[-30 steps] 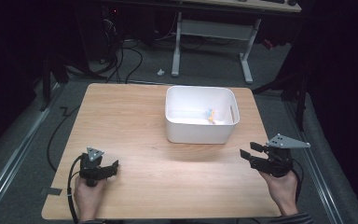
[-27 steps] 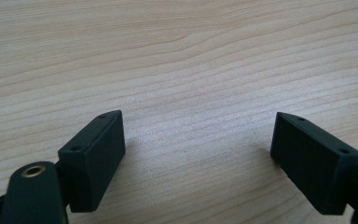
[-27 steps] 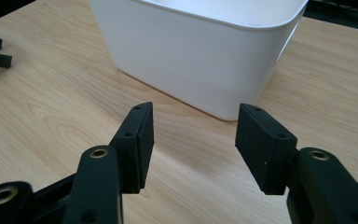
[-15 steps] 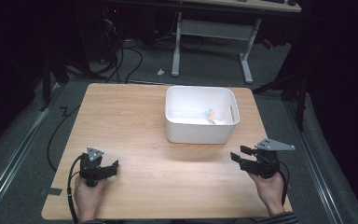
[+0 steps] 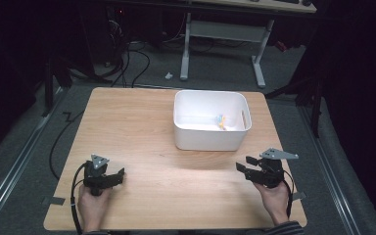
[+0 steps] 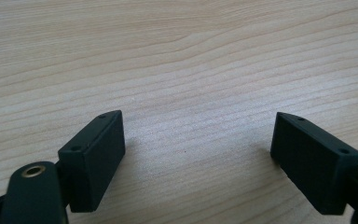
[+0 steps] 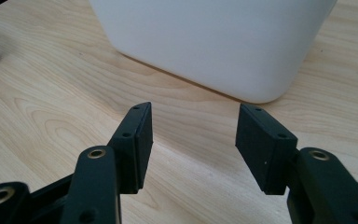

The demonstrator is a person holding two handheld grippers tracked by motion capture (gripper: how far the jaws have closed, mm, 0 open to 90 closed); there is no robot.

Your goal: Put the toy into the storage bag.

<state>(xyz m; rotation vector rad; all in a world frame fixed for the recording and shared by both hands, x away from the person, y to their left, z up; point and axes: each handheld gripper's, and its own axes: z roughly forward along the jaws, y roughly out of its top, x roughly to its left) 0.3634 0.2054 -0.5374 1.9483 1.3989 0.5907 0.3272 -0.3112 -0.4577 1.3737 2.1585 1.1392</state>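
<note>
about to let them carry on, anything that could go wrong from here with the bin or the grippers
The right gripper sits open, close to the near corner of the white bin; a forward push could nudge the bin instead of clearing its wall. The small yellow and blue item lies deep against the bin's right side, so a reach may catch the rim. The left gripper, open on bare table, has its cable looping near the table's front edge and might snag.

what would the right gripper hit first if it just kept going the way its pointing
Most likely the near wall of the white bin. The right gripper has open, empty jaws aimed at the bin's lower corner, with bare wooden table in between. Depth is hard to judge.
</note>
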